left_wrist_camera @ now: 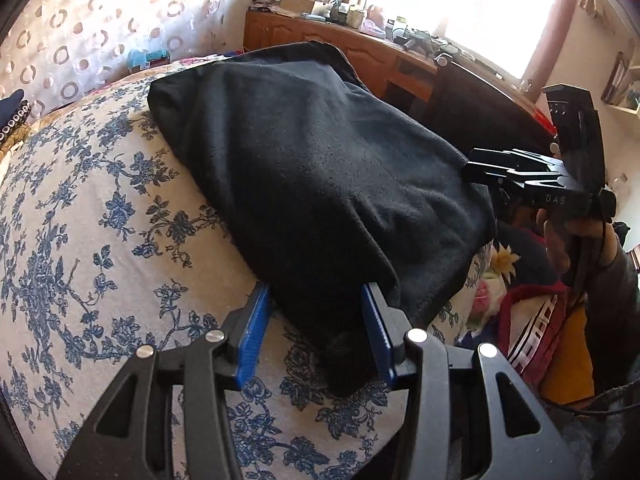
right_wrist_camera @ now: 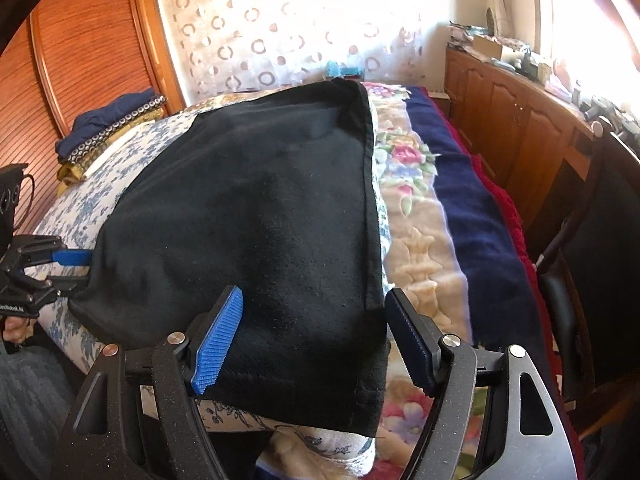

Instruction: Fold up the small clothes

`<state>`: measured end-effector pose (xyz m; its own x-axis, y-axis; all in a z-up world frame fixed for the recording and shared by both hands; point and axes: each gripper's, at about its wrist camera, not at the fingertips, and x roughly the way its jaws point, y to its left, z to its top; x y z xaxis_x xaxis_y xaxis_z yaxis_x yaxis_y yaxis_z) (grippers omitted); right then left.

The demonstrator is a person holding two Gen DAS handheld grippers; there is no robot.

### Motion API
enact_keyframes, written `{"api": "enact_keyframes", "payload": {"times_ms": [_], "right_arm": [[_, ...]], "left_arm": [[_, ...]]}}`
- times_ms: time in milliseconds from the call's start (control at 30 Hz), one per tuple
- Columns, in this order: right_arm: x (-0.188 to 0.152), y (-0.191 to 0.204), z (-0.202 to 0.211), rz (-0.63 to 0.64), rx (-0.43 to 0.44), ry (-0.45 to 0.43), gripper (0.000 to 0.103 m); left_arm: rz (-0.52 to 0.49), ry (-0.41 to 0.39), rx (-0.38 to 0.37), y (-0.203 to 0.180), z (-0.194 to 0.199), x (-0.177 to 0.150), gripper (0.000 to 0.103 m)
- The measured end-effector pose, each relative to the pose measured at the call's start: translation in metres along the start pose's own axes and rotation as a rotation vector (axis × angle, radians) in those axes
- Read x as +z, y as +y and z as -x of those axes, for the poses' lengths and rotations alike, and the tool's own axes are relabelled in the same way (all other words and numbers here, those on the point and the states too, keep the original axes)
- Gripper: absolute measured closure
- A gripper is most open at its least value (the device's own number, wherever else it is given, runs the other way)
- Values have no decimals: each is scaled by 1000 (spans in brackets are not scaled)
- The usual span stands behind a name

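A black cloth lies spread on a bed, over a pillow with a blue flower print, its far edge reaching toward a floral blanket. In the left wrist view its near corner sits between the blue pads of the left gripper; the jaws stand partly apart, and the frames do not settle whether the pads press on the cloth. From the right wrist view that same gripper shows at the cloth's left edge, with the cloth edge drawn in between its fingers. The right gripper straddles the cloth's near right corner; its jaws stand wide, the left pad lying against the cloth and the right pad just clear of the hem, so it grips nothing. A hand holds the right gripper's handle, seen from the left wrist camera. Beside the blanket runs a dark blue cover with a red one under it. At the bed's far left corner sits a stack of folded clothes. A patterned curtain hangs behind the bed, and a wooden cabinet with clutter on top stands under a bright window. A dark chair stands near the bed's right side.
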<state>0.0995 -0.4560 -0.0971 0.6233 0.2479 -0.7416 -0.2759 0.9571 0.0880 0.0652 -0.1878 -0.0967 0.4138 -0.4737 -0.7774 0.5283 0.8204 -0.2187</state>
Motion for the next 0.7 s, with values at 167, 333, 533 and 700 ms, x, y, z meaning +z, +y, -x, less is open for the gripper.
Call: {"api": "enact_keyframes", "payload": {"times_ms": [167, 333, 533, 700], "right_arm": [[-1, 6, 4, 13, 4, -9, 28], [0, 20, 11, 48, 36, -25, 28], [-1, 48, 19, 110, 105, -44, 25], [-6, 67, 11, 160, 131, -29, 23]], "left_arm": [[10, 9, -87, 1, 1, -1, 90], [-2, -58, -123, -1, 18, 12, 102], [-11, -166, -132, -5, 44, 48, 103], [-29, -208, -131, -8, 52, 72, 103]]}}
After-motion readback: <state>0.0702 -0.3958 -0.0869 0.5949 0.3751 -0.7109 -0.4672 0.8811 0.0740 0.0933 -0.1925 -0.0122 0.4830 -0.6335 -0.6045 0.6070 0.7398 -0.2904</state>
